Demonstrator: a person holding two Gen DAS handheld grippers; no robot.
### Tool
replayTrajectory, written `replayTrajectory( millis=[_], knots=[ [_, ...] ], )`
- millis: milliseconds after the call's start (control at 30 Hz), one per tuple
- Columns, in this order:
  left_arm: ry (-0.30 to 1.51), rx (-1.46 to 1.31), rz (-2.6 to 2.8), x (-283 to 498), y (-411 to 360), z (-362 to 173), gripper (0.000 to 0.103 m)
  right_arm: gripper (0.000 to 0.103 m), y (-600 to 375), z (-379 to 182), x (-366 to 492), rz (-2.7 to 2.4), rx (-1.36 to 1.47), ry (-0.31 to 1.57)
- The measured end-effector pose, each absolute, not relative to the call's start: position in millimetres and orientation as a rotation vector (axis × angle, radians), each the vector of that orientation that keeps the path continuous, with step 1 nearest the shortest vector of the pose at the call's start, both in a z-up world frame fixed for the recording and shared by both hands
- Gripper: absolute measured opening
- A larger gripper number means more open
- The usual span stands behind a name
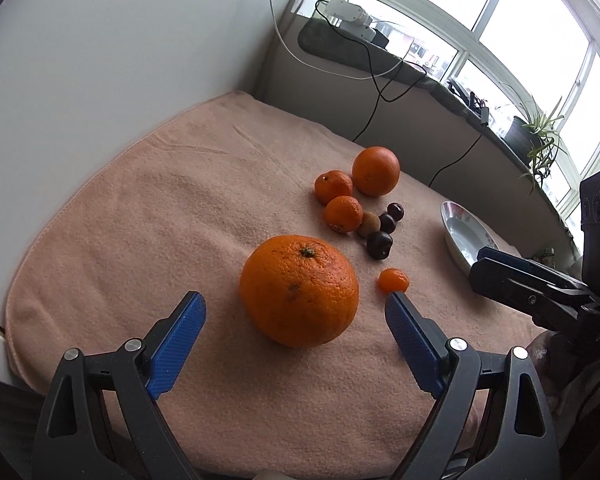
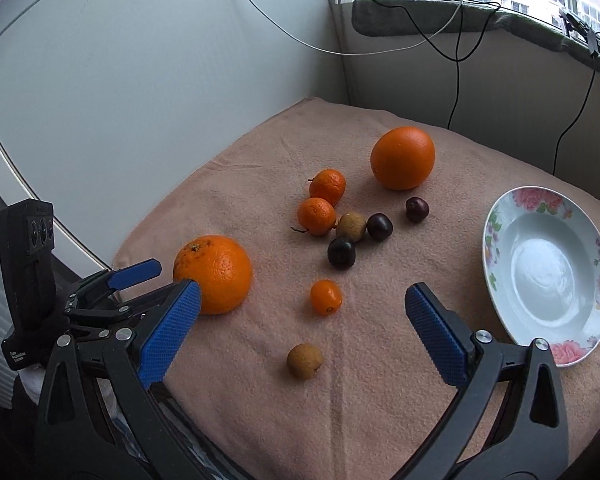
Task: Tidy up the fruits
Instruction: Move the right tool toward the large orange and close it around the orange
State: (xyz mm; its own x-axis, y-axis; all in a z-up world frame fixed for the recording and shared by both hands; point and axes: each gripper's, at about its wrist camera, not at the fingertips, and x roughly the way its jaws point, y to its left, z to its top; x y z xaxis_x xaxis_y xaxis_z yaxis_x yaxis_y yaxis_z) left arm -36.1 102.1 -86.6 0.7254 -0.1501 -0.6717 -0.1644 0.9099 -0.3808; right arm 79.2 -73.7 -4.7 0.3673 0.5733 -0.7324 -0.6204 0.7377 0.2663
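Note:
A big orange (image 1: 300,290) lies on the peach towel (image 1: 160,220), between the blue fingers of my left gripper (image 1: 293,303), which is open around it without touching. My right gripper (image 2: 303,294) is open too and hovers just short of a small kumquat (image 2: 326,297). A brown longan (image 2: 304,361) lies under its span. Farther back are a second orange (image 2: 403,158), two mandarins (image 2: 317,216), another longan (image 2: 351,226) and three dark cherries (image 2: 341,253). An empty flowered plate (image 2: 548,280) sits at the right.
A white wall runs along the left and back of the towel. Black and white cables hang down from a window sill behind, where a charger and a potted plant (image 1: 540,136) stand. The towel's front edge drops off close to both grippers.

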Motion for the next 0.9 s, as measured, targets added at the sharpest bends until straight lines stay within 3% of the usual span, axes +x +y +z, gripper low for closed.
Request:
replayTrajectory(
  millis=[400,567,633,900],
  knots=[
    [0.772,-0.496,-0.037,-30,105,-97,0.087,0.103,-23,-31,91,0.902,-0.060,1.036],
    [0.782,-0.516,-0.050,-29,108,-102,0.080,0.103,-9,-42,94,0.946,-0.049,1.091],
    [0.789,-0.523,-0.061,-28,108,-104,0.073,0.103,-4,-44,95,0.958,-0.052,1.105],
    [0.806,-0.532,-0.076,-25,108,-110,0.072,0.098,9,-48,95,0.987,-0.060,1.140]
  ],
)
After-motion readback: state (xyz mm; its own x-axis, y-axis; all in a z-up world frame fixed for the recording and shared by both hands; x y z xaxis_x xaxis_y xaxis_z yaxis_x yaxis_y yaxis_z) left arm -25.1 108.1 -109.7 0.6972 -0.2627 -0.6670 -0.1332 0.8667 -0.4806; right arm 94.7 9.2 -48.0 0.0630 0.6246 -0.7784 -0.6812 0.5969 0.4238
